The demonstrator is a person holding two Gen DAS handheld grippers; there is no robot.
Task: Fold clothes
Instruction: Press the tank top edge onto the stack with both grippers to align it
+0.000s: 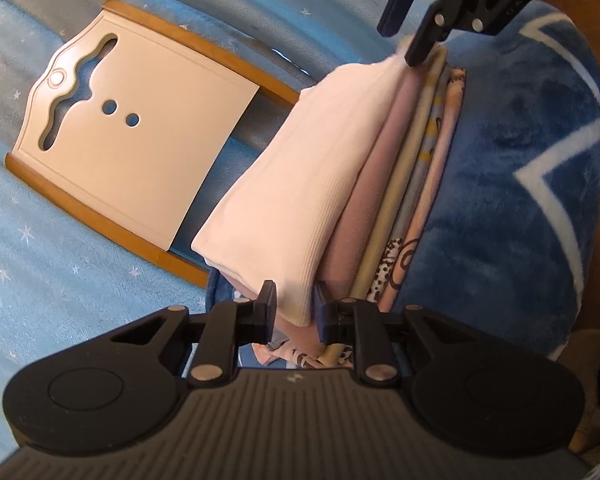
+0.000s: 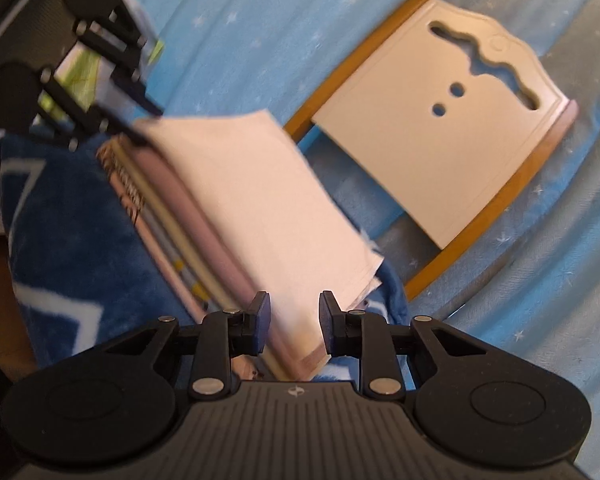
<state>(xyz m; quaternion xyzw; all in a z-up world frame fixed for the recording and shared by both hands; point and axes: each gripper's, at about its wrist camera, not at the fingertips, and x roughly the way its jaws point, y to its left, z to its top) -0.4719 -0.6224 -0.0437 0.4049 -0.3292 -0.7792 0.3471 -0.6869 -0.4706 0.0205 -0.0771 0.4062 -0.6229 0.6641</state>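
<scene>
Left wrist view showed the left gripper (image 1: 294,312) with its dark blue pads (image 1: 269,310) spread either side of the near edge of the folded white ribbed garment (image 1: 300,168); a sliver of gap on each side, so contact was unclear. That garment sat on top of a stack of folded clothes in pink, yellow and printed fabric (image 1: 412,184), which lay on a dark blue fleece blanket with white line pattern (image 1: 520,140). Only this view showed the stack's printed bottom layers clearly. The right gripper (image 1: 404,36) was at the far end, one finger touching the top edge; can't tell if it pinched anything. Right wrist view was motion-blurred: right gripper (image 2: 294,322) jaws apart, white garment (image 2: 260,200) between them. The left gripper (image 2: 140,120) showed at the opposite corner, grip unreadable. Beside the stack lay a white panel with wavy cutout, two round holes and orange wooden side rails (image 2: 440,140) on light blue star-print bedding (image 2: 240,32), its near end hidden behind the stack.
</scene>
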